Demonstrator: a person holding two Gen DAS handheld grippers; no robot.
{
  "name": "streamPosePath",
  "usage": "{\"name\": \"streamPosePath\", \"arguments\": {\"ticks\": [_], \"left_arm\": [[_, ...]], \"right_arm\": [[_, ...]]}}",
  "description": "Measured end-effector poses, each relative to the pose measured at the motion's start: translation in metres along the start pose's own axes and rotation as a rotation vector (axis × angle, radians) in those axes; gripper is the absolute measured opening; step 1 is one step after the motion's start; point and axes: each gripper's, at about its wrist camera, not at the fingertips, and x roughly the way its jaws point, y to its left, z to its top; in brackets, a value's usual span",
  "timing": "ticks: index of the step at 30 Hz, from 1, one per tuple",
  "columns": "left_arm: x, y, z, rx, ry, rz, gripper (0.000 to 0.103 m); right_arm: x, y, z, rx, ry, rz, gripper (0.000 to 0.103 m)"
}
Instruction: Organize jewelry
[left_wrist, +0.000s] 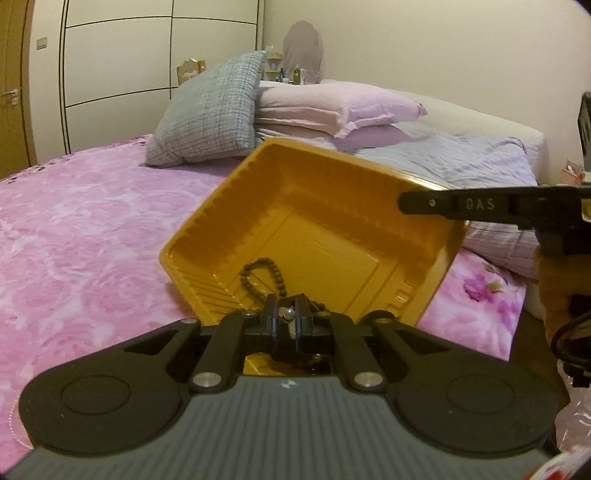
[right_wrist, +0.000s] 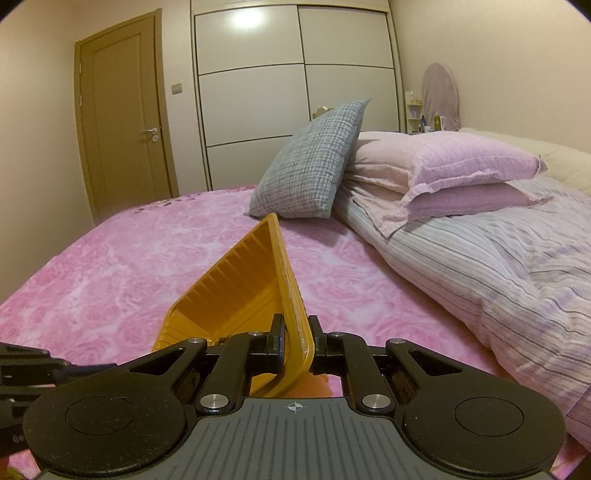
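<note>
A yellow plastic tray (left_wrist: 332, 229) is tilted up over the pink bed, its open side facing the left wrist view. My right gripper (left_wrist: 410, 203) reaches in from the right and is shut on the tray's rim (right_wrist: 295, 332). The right wrist view sees the tray (right_wrist: 236, 288) edge-on. A string of brown beads (left_wrist: 258, 273) lies as a loop in the tray's lower corner. My left gripper (left_wrist: 288, 312) is shut at the near end of that string, with a small silvery bead between its fingers.
A pink floral bedspread (left_wrist: 92, 221) covers the bed. A grey checked cushion (right_wrist: 314, 162), two pink pillows (right_wrist: 443, 162) and a striped duvet (right_wrist: 498, 266) lie behind the tray. A white wardrobe (right_wrist: 295, 92) and a wooden door (right_wrist: 122, 110) stand beyond the bed.
</note>
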Motion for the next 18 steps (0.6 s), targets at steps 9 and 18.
{"name": "streamPosePath", "arguments": {"ticks": [9,18], "left_arm": [[0.0068,-0.0037,-0.0021,-0.005,0.023,-0.018,0.007],[0.0029,-0.0031,-0.0058,-0.009,0.018,-0.002,0.016]], "right_arm": [[-0.0006,0.0004,-0.0006,0.002,0.0,0.0,0.011],[-0.0006,0.0003,-0.0006,0.001,0.0,0.0,0.011]]}}
